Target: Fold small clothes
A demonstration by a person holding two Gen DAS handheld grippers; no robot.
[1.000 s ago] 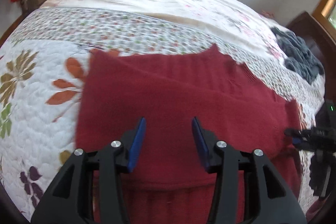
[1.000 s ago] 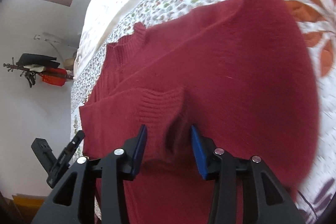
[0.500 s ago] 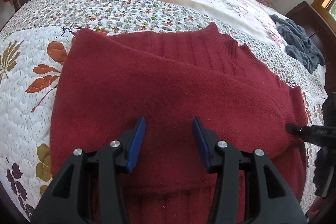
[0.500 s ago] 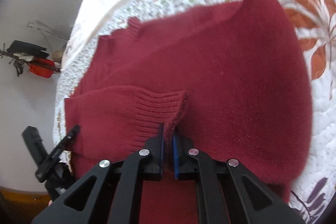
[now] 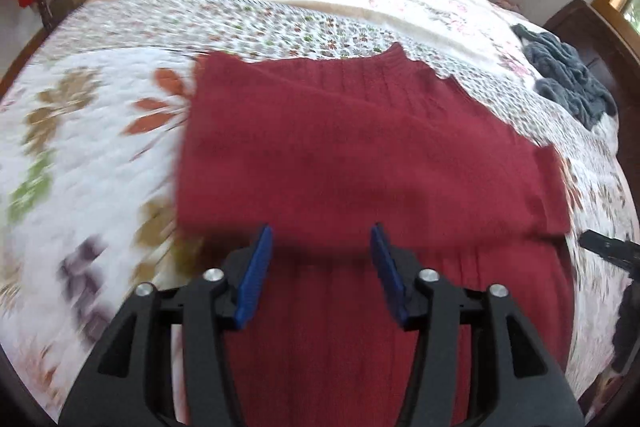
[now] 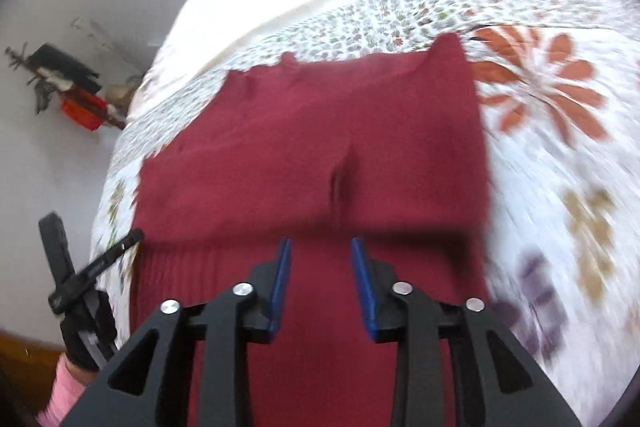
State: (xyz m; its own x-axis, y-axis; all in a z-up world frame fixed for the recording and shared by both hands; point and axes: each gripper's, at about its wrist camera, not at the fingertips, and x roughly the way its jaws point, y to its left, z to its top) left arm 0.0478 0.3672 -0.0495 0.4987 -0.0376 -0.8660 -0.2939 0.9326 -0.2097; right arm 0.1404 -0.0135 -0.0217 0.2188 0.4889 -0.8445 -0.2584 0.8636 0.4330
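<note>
A dark red knitted sweater [image 5: 360,155] lies flat on the bed, its sleeves folded across the body and its ribbed collar at the far edge. My left gripper [image 5: 320,247] hangs open over the sweater's lower part, nothing between its blue pads. In the right wrist view the same sweater [image 6: 312,147] shows a folded sleeve with a small crease in the middle. My right gripper [image 6: 320,251] is open just short of that sleeve edge and holds nothing. The left gripper [image 6: 92,267] appears at the sweater's left side, held by a gloved hand with a pink sleeve [image 6: 60,387].
The floral quilt [image 5: 100,147] stretches all round the sweater. A heap of grey clothing [image 5: 568,83] lies at the far right of the bed, near dark wooden furniture [image 5: 580,27]. A wall with hanging items [image 6: 68,91] borders the bed's other side.
My right gripper, shut on the sleeve cuff half a second ago, has opened and drawn back, leaving the sleeve on the sweater. My left gripper has also drawn back toward the hem.
</note>
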